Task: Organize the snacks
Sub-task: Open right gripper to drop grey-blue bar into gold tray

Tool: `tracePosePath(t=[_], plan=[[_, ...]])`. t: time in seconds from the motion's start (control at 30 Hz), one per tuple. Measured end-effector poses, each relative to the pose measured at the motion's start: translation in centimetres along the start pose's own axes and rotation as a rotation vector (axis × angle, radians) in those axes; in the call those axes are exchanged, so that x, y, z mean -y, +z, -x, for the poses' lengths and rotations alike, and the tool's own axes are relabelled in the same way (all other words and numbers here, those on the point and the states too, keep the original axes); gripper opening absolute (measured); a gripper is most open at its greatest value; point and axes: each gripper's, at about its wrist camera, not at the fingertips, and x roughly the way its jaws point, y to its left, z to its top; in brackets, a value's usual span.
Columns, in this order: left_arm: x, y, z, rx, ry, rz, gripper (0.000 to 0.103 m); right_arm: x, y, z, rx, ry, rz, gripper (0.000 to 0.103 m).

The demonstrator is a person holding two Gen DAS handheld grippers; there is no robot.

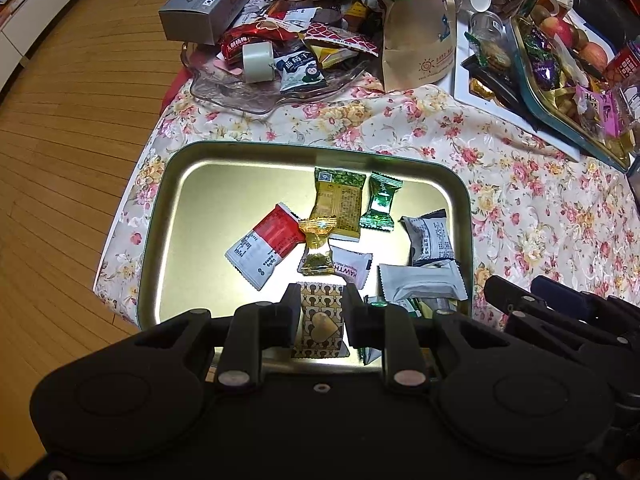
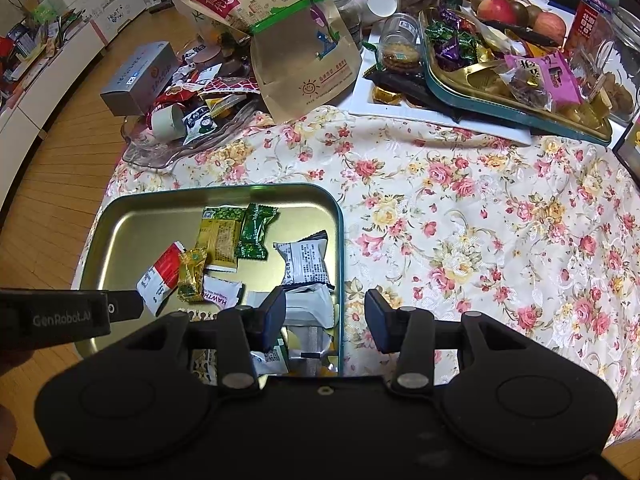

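Observation:
A gold tin tray with a green rim (image 1: 160, 208) lies on the flowered tablecloth. It holds several wrapped snacks: a red-and-white packet (image 1: 266, 246), a gold candy (image 1: 317, 248), a yellow-green packet (image 1: 340, 204), a green candy (image 1: 380, 200) and white packets (image 1: 420, 284). My left gripper (image 1: 322, 308) hangs over the tray's near end, shut on a brown patterned packet with a heart (image 1: 322, 326). My right gripper (image 2: 326, 320) stands open over the tray's right rim (image 2: 340, 240), with nothing between its fingers.
At the back left a glass dish (image 1: 240, 96) is heaped with snacks, with a silver box (image 1: 204, 0) resting on it. A paper bag (image 1: 416, 40) stands behind. A second tin with candies (image 2: 500, 80), jars and apples fill the back right. The table edge and wooden floor lie left.

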Motion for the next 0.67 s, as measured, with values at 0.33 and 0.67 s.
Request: tracePosePath(t=[0.33, 0.67], plan=[[-0.03, 0.08, 0.0, -0.001, 0.004, -0.001, 0.031, -0.1, -0.05, -0.11, -0.002, 0.001, 0.0, 0.046], [0.26, 0.02, -0.06, 0.0, 0.017, -0.009, 0.031, 0.0, -0.14, -0.19, -0.007, 0.002, -0.002, 0.046]])
